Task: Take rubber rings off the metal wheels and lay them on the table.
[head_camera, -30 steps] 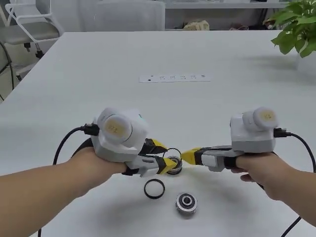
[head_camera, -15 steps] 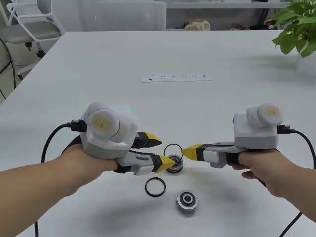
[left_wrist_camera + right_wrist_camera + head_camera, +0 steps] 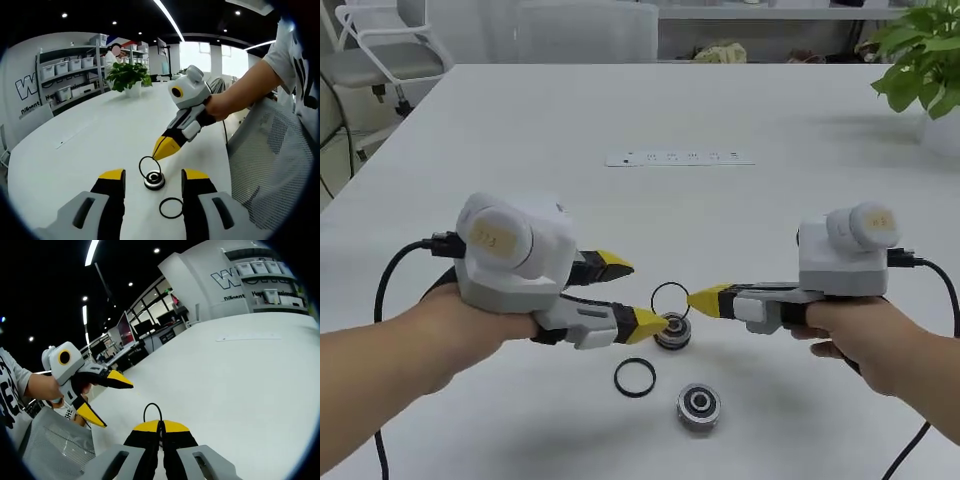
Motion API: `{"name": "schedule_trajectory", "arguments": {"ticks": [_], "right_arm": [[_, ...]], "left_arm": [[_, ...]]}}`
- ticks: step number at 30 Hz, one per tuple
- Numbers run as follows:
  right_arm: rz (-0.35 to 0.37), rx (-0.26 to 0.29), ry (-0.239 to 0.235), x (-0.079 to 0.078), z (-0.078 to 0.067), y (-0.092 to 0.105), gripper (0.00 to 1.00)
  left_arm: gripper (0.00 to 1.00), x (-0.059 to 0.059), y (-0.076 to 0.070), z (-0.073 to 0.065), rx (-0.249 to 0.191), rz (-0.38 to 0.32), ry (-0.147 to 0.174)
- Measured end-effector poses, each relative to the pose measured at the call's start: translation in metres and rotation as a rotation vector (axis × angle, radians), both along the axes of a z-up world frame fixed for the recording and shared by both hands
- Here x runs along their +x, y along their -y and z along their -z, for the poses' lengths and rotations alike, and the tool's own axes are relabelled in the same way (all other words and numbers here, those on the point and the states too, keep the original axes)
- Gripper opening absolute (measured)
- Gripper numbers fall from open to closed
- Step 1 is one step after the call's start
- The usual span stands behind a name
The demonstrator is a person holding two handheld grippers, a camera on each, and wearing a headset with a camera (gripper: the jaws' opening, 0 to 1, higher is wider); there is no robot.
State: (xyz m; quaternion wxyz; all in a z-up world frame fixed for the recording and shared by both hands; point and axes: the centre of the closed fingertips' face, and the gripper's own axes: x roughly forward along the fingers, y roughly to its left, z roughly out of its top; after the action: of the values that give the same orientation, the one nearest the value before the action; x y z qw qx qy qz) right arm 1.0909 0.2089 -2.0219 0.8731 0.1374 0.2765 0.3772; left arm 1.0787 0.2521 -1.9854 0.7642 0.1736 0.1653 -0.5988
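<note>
My right gripper (image 3: 705, 297) is shut on a thin black rubber ring (image 3: 669, 284), which hangs upright from its yellow tips just above a metal wheel (image 3: 672, 332) lying on the white table (image 3: 650, 210). My left gripper (image 3: 628, 293) stands open a little left of that wheel and touches nothing. In the left gripper view the wheel (image 3: 154, 181) sits between my open jaws and the held ring (image 3: 140, 165) hangs from the right gripper (image 3: 161, 150). The right gripper view shows the ring (image 3: 146, 412) rising from my shut tips (image 3: 160, 427). A loose ring (image 3: 616, 378) and a second wheel (image 3: 699, 405) lie nearer me.
A white power strip (image 3: 680, 158) lies flat mid-table. A potted plant (image 3: 920, 50) stands at the far right corner and an office chair (image 3: 380, 50) at the far left. Black cables trail from both grippers toward me.
The left gripper has let go of the wheel, opened and drawn back to the left. The wheel now rests on the table, with the ring held off it by the right gripper.
</note>
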Motion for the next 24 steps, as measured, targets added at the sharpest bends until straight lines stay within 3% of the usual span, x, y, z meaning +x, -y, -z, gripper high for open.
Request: {"name": "schedule_trajectory", "arguments": {"ticks": [24], "right_arm": [[-0.031,0.009,0.001,-0.009,-0.013,-0.014,0.0]], "left_arm": [[0.52,-0.01,-0.032,-0.017,-0.018,-0.021,0.012]]}}
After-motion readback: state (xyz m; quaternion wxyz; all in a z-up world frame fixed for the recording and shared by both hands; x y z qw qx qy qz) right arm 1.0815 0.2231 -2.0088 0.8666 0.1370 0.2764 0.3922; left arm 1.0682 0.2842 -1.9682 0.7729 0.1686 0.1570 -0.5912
